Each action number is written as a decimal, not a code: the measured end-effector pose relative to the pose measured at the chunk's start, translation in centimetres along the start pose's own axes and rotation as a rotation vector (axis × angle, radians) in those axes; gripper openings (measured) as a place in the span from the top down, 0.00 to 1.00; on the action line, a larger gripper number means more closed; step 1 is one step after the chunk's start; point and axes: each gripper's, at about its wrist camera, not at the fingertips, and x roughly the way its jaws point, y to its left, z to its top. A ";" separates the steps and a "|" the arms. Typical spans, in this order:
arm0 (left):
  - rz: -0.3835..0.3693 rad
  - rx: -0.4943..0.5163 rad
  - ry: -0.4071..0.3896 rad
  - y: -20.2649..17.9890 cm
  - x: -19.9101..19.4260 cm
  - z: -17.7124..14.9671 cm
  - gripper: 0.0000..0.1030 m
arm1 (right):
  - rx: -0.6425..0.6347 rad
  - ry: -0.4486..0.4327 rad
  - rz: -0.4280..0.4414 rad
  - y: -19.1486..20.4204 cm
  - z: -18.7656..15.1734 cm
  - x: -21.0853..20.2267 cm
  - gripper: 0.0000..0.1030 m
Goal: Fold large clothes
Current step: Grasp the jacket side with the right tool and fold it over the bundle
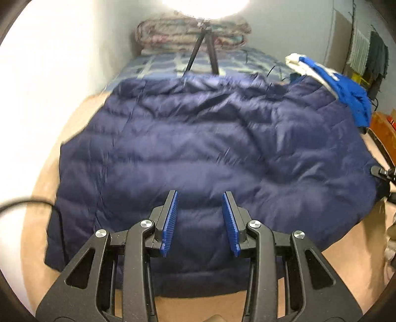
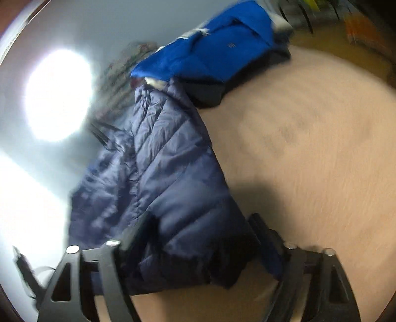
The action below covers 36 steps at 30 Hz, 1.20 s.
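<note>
Folding navy puffer jacket (image 1: 210, 148), spread flat on tan bed (image 1: 346, 272) beside blue garment (image 1: 351, 96). Right gripper (image 2: 200, 230) fingers grip jacket sleeve, lifting. Left gripper (image 1: 200, 205) fingers wide, empty, above hem. Next, likely: carry sleeve across body, left pins hem.

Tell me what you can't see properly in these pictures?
- Right gripper, right view: the jacket bunched between its fingers hides their pads, so how firmly it grips is unclear.
- Blue top, right view: blurred, its small mark unreadable.
- Lamp, left view: glare hides it.
- Bedding, left view: tripod crosses it.
</note>
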 end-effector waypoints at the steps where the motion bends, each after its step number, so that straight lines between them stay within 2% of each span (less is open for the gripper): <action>1: -0.001 0.005 0.010 -0.1 0.5 -0.7 0.64 | -0.037 0.005 -0.013 0.7 0.1 0.2 0.46; 2: 0.003 0.014 0.018 -0.4 0.9 -1.2 0.64 | -0.057 0.017 -0.009 1.2 0.2 0.4 0.64; 3: 0.012 0.033 0.025 -0.6 1.6 -1.6 0.64 | -0.070 0.024 -0.011 1.6 0.3 0.3 0.75; 6: 0.017 0.045 0.046 -0.3 1.8 -1.7 0.64 | -0.123 0.007 -0.046 3.3 0.7 -0.7 0.85; 8: 0.017 0.018 0.044 0.5 0.4 -1.2 0.64 | -0.198 -0.025 -0.079 5.2 1.0 -1.8 0.87; 13: -0.010 -0.105 -0.059 4.9 -7.1 -1.5 0.64 | -0.362 -0.095 -0.105 9.1 1.1 -4.6 0.89; 19: 0.026 -0.169 -0.137 9.0 -16.2 -6.2 0.63 | -0.461 -0.156 -0.062 13.5 1.0 -7.5 0.90; 26: 0.045 -0.280 -0.128 12.2 -19.9 -13.1 0.63 | -0.590 -0.188 0.049 21.7 -0.2 -9.8 0.90; 31: 0.056 -0.328 -0.151 13.2 -22.2 -15.7 0.64 | -0.707 -0.172 0.124 28.9 -2.7 -9.4 0.91; 36: 0.060 -0.335 -0.173 14.0 -24.3 -16.9 0.63 | -0.795 -0.147 0.179 34.7 -5.8 -7.8 0.91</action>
